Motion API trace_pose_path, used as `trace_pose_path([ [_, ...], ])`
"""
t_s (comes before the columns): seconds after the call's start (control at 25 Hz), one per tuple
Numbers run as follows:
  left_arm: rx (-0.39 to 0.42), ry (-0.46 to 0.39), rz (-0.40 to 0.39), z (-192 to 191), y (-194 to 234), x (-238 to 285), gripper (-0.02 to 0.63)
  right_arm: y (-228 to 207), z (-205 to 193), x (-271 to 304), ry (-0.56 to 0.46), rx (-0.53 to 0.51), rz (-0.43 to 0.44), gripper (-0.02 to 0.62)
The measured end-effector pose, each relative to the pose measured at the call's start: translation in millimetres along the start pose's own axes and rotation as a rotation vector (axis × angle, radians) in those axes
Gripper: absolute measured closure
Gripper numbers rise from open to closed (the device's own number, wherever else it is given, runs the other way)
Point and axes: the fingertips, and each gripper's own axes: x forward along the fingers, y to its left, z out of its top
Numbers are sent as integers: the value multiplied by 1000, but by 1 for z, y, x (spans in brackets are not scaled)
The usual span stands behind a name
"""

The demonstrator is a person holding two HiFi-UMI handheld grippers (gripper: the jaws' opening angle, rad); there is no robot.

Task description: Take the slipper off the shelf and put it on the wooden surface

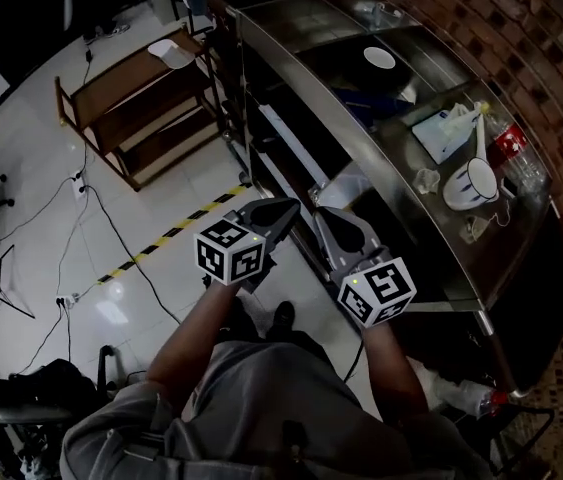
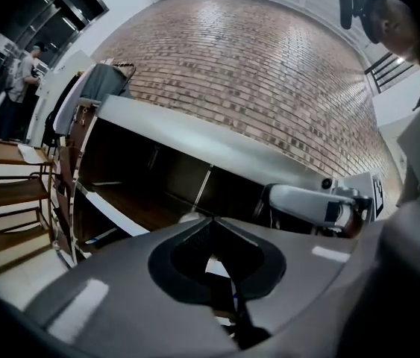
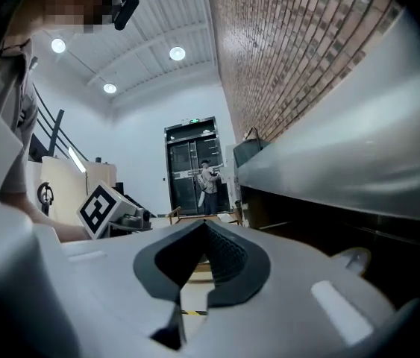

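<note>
Both grippers are held side by side in front of a long metal shelf unit (image 1: 361, 168). My left gripper (image 1: 289, 208) is shut with nothing in it, its tips (image 2: 211, 221) meeting in the left gripper view. To its right, my right gripper (image 1: 318, 214) is also shut and empty (image 3: 204, 224). Just beyond the tips, a pale object (image 1: 346, 186), possibly the slipper, lies on a lower shelf; it shows small in the left gripper view (image 2: 187, 217). A low wooden rack (image 1: 126, 108) stands on the floor to the far left, with a white item (image 1: 171, 51) on top.
The metal unit's top holds a white disc (image 1: 379, 58), a plastic bag (image 1: 441, 128), a white bowl-like thing (image 1: 471, 183) and a red-labelled bottle (image 1: 509, 143). Cables and a yellow-black tape strip (image 1: 176, 230) cross the tiled floor. A person (image 3: 208, 176) stands far off by a doorway.
</note>
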Motion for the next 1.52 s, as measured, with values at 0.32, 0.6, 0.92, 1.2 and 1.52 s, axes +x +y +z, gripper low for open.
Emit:
trace_pose_path([
  [0.32, 17, 117, -195, -1, 28, 43, 601, -36, -13, 21, 17, 53, -245, 595],
  [0.6, 35, 233, -353, -14, 46, 67, 601, -63, -13, 21, -5, 96, -512, 595],
  [0.92, 57, 309, -444, -32, 49, 82, 601, -69, -14, 5, -17, 108, -706, 595],
  [1.2, 54, 370, -464, -52, 51, 99, 591, -70, -18, -2, 5, 106, -744, 595],
  [1.52, -19, 442, -322, -88, 73, 135, 261, -65, -19, -8, 35, 71, -740, 595],
])
